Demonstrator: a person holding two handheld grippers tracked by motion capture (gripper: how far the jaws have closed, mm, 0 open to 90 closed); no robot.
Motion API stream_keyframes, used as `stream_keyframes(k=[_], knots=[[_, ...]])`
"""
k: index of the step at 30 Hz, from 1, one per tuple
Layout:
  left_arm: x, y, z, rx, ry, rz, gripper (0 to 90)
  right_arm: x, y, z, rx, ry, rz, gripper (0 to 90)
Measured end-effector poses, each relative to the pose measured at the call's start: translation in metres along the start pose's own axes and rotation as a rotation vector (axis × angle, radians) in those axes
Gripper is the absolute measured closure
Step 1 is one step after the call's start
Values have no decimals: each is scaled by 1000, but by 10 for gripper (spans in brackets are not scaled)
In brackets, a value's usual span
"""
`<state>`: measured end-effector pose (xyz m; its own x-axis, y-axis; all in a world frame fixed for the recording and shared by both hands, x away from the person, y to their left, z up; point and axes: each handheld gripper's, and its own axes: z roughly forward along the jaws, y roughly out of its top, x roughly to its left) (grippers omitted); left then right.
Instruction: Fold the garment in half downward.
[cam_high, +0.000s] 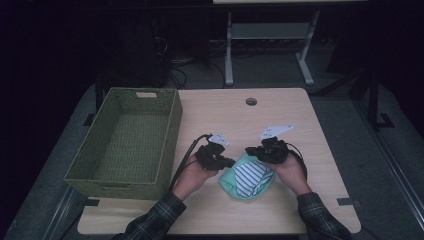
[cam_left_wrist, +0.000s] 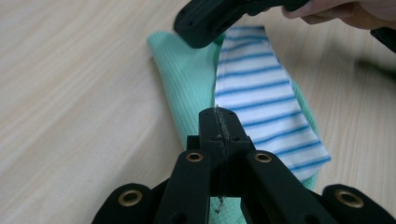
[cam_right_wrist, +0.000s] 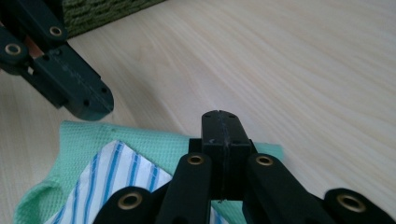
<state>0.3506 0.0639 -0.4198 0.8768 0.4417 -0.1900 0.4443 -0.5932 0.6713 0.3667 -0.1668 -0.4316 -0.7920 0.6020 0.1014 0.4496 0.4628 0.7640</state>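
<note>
Both pairs of jaws are pressed together. In the left gripper view my left gripper (cam_left_wrist: 218, 116) is showing its pads meeting flat above the cloth, with a few green threads hanging near the joint, though I cannot tell whether it is pinching an edge underneath. In the right gripper view my right gripper (cam_right_wrist: 219, 119) is sitting closed at the far edge of the green waffle cloth (cam_right_wrist: 84, 144), and I cannot tell whether fabric is caught there either.

Just outward, the blue-striped white cloth (cam_left_wrist: 261, 93) is lying on top of the green one, folded into a long band, and both are resting on the counter (cam_high: 300, 120) near my side, between my two hands. Further left, the green woven basket (cam_high: 172, 125) is standing open, well apart from the bundle.

I am judging that I am tidying this fold before moving it. To do it well, I am planning to keep both grips low and level, take both layers together at opposite edges, and lift evenly so the striped piece is not sliding off the green one.
</note>
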Motion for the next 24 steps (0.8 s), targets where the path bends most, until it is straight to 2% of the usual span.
stream_keyframes(k=[4, 8, 10, 11, 14, 16, 17, 19, 20, 23, 24], knots=[[1, -4, 12, 59, 13, 20, 895, 0, -5, 15, 46, 7, 2, 898], [4, -10, 24, 106, 35, 21, 896, -5, -12, 24, 91, 6, 18, 898], [6, -12, 27, 135, 43, 36, 896, -7, -15, 27, 103, 4, 22, 898], [6, -13, 29, 128, 43, 20, 896, -8, -16, 29, 107, 7, 15, 898], [6, -13, 31, 126, 48, 24, 897, -7, -18, 31, 118, 11, 26, 899], [6, -13, 29, 128, 46, 28, 896, -7, -17, 31, 115, 8, 15, 898], [7, -12, 27, 128, 45, 38, 896, -6, -17, 30, 114, 1, 19, 898], [6, -12, 20, 92, 36, 18, 889, -8, -16, 24, 100, -6, 20, 898], [6, -11, 16, 90, 34, 23, 888, -11, -16, 19, 86, -14, 20, 898], [-1, -13, 4, 56, 14, 2, 889, -18, -17, 9, 60, -39, 43, 898], [-2, -14, 2, 68, 10, 16, 889, -22, -19, 5, 57, -48, 50, 898]])
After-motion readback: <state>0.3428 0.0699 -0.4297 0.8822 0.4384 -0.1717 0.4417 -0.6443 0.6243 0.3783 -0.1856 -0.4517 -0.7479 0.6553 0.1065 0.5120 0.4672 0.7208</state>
